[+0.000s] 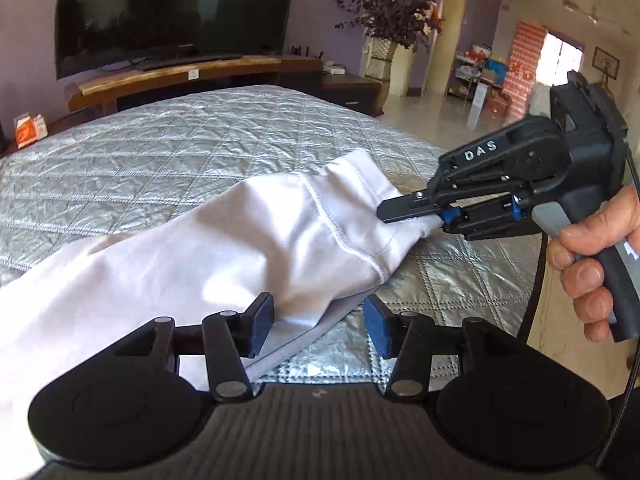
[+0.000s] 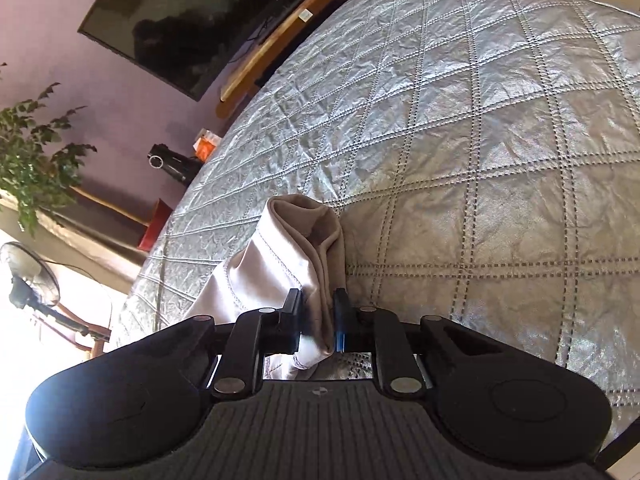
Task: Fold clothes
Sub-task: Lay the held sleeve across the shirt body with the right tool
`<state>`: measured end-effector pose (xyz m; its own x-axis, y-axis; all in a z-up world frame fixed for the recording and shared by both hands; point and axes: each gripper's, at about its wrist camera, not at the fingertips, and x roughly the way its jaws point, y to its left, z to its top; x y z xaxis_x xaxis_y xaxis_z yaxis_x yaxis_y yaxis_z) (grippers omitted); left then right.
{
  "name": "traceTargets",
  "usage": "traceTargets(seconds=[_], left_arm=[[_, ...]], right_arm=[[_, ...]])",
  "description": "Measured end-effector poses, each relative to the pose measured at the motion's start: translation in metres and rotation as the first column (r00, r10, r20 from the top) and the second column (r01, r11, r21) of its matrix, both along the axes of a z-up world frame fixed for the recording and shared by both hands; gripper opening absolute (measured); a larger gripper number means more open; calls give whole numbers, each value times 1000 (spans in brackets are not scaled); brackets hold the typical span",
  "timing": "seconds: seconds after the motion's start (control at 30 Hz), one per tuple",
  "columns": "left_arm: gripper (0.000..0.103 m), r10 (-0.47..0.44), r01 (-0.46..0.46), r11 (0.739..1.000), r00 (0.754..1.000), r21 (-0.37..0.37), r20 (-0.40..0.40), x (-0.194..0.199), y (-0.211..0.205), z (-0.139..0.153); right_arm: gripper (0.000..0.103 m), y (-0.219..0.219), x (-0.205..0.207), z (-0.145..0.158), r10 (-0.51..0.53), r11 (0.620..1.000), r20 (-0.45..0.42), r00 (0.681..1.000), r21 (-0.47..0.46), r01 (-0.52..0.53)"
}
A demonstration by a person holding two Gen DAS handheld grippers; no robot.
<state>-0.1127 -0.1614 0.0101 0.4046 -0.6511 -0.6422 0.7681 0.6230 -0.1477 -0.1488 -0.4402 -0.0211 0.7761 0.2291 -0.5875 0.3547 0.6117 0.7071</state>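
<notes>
A white garment stretches across the silver quilted cover, one hemmed end lifted toward the right. My right gripper, held by a hand, is shut on that end. In the right wrist view the bunched white fabric is pinched between the pads of the right gripper. My left gripper is open low over the garment's near edge. Cloth lies between its fingers and by the left pad, but the pads do not press on it.
The quilted cover spreads wide around the garment. Beyond it stand a large dark TV on a wooden bench, a potted plant and an orange box. A fan stands off the cover's edge.
</notes>
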Motion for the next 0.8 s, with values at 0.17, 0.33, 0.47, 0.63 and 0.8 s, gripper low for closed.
traceTargets(seconds=[0.17, 0.33, 0.47, 0.63, 0.8], left_arm=[[46, 163, -165, 986, 984, -24, -72, 13, 55, 9], [45, 477, -476, 879, 871, 41, -119, 32, 131, 14], [46, 678, -673, 735, 724, 83, -126, 43, 189, 21], [44, 775, -774, 631, 630, 43, -44, 48, 224, 41], [55, 616, -623, 778, 782, 81, 93, 52, 174, 48]], right_arm=[[19, 0, 0, 2, 6, 999, -18, 1000, -43, -7], [19, 0, 0, 3, 5, 999, -22, 1000, -49, -6], [19, 2, 1, 4, 3, 998, -31, 1000, -63, -5], [17, 3, 1, 11, -5, 997, -25, 1000, -75, 3], [16, 9, 3, 29, 4, 992, -1, 1000, -128, -4]])
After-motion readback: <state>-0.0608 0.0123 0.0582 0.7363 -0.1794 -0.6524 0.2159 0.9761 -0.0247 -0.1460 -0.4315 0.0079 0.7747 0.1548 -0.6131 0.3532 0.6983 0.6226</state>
